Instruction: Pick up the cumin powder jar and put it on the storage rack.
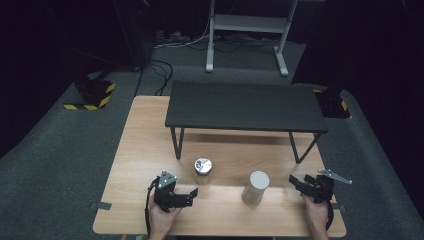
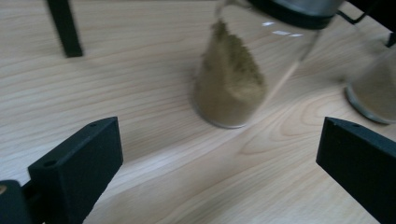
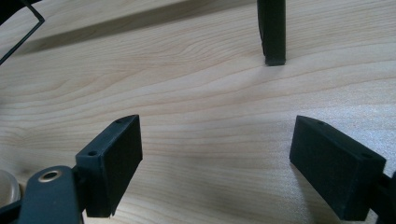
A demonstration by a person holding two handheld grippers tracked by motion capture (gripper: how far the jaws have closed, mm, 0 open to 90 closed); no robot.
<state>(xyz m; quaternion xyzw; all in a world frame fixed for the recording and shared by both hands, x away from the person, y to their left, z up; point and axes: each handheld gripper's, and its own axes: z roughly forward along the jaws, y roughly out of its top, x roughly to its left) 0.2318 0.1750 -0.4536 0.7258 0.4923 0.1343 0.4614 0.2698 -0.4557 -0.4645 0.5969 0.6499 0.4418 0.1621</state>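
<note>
Left gripper [image 1: 192,192] sits at the near left of the worktop [image 1: 145,150], held in a hand [image 1: 161,217] that comes in from the near edge. Its jaws stand wide apart and released, nothing between them, aimed right and slightly far toward the jar.

Right gripper [image 1: 294,181] is at the near right, in the other hand [image 1: 316,210]. Jaws apart, empty, aimed left toward the white cylinder. In the right gripper view there's bare wood between the jaws, plus one black shelf leg [image 3: 272,32] farther off.

Glass jar [image 1: 203,170] with a shiny metal lid stands just far-right of the left gripper, not touching it. Long axis vertical, lid up. In the left gripper view it has brownish powder [image 2: 231,79] heaped to a peak inside; the apparent tilt there comes from the camera.

White cylinder [image 1: 255,187] stands upright right of the jar, slightly nearer, between the two grippers. Well apart from the jar, close to the right gripper but clear of it.

Farther back, a low black shelf [image 1: 245,106] on thin legs spans the far half of the worktop, long axis left-right. Nothing on top.
</note>
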